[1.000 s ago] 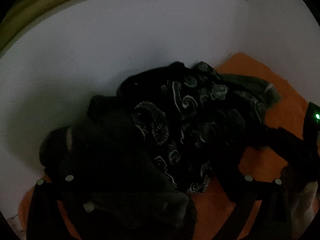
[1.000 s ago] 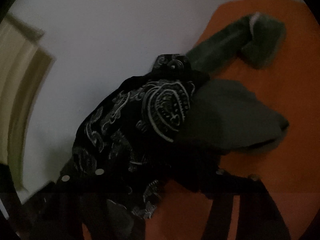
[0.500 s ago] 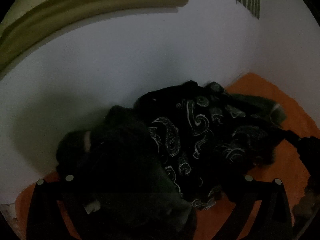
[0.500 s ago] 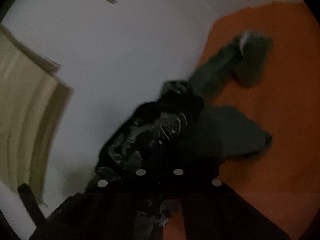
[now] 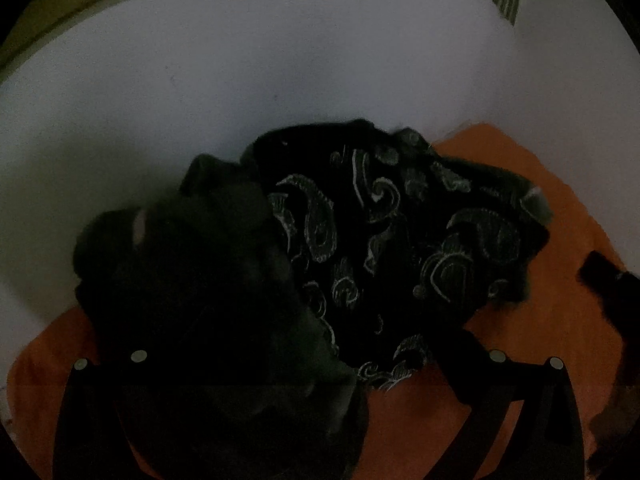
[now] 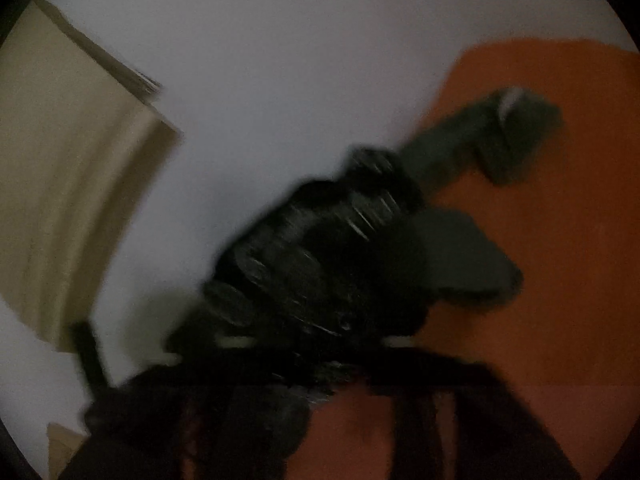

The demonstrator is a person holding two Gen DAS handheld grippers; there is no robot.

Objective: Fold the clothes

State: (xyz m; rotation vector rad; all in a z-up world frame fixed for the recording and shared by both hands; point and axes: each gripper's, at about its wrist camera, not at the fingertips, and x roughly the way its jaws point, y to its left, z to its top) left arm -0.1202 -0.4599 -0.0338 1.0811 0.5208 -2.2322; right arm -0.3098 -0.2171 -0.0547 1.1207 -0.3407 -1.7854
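Fingers of the left gripper (image 5: 316,364) spread wide, nothing pinched; right gripper (image 6: 312,344) fingers lost in blur and dark cloth, grip cannot be told.
Dim light. Black patterned garment (image 5: 384,248) heaped on an orange cloth (image 5: 540,320) against a white wall (image 5: 280,60). Dark green garment (image 5: 208,300) bunched over the left gripper's left finger. Right view: patterned garment (image 6: 320,264) smeared just ahead of the gripper, green garment (image 6: 464,256) beside it.

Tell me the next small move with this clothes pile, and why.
Probably lift the black paisley garment up and clear of the dark green garment. The two lie bunched together on the orange cloth, nothing is spread flat yet, and the right wrist view is too blurred to confirm a grip.
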